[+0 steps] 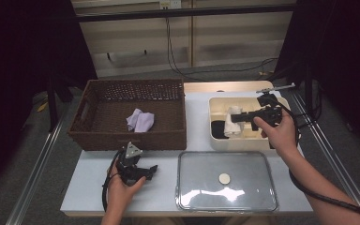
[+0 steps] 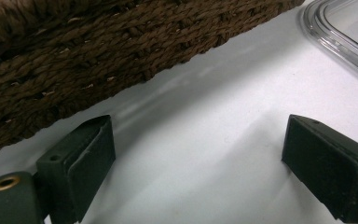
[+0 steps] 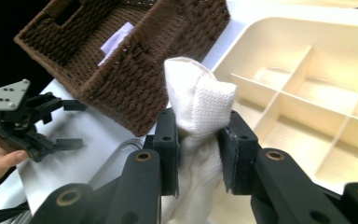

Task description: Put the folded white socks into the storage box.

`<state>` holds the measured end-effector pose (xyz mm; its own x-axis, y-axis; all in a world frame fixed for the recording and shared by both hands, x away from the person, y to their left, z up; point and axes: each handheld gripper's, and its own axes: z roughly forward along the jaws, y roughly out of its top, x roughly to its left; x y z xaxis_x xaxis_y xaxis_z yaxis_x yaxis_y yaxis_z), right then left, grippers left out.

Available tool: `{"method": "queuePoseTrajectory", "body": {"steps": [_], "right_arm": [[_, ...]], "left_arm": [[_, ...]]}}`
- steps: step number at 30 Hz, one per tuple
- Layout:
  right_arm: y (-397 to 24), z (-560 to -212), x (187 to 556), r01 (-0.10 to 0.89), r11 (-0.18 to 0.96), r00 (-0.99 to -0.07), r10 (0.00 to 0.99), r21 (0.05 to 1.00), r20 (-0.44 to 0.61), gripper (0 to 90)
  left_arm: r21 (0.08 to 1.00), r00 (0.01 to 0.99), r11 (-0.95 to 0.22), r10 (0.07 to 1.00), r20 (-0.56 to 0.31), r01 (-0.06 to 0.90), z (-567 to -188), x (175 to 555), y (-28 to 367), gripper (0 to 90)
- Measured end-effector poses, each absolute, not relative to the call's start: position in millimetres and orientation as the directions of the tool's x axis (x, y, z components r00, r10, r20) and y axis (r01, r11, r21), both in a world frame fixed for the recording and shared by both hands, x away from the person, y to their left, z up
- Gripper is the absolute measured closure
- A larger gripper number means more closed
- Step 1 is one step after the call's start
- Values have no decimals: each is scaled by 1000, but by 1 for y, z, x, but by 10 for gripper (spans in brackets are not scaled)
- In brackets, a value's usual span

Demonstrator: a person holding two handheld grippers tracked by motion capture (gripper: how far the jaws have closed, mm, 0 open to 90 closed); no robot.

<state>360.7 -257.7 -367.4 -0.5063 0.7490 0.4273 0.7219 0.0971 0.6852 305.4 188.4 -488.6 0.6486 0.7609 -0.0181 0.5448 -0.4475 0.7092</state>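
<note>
A rolled white sock (image 1: 233, 124) hangs over the left side of the cream divided tray (image 1: 248, 142). My right gripper (image 1: 235, 116) is shut on it. In the right gripper view the two pads (image 3: 170, 140) squeeze the white sock (image 3: 200, 98) at its middle, and its folded top stands above them. My left gripper (image 1: 150, 171) rests low over the white table in front of the brown wicker basket (image 1: 130, 139). It is open, and in the left gripper view my left gripper (image 2: 200, 156) has only bare table between its jaws.
A pale lavender cloth (image 1: 140, 120) lies inside the basket. A dark item (image 1: 217, 128) sits in the tray's left compartment. A clear lid (image 1: 227, 180) with a white knob lies flat at the table's front, right of my left gripper. The table's edge runs close behind the tray.
</note>
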Motion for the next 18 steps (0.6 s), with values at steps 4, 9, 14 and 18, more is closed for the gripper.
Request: {"method": "queuePoseTrajectory", "body": {"steps": [4, 9, 14, 18], "right_arm": [[-264, -369, 364, 727, 99, -493, 765, 680, 415, 709], [-271, -370, 366, 731, 102, -480, 780, 675, 402, 709], [-282, -372, 369, 735, 103, -462, 800, 670, 384, 709], [-287, -375, 370, 738, 115, -454, 814, 664, 363, 708]], "left_arm": [[709, 648, -447, 761, -18, 545, -489, 305, 188, 90], [709, 648, -448, 761, -17, 544, -489, 305, 188, 89], [709, 648, -448, 761, -17, 544, -489, 305, 188, 89], [709, 648, -448, 761, -17, 544, -489, 305, 188, 89]]}}
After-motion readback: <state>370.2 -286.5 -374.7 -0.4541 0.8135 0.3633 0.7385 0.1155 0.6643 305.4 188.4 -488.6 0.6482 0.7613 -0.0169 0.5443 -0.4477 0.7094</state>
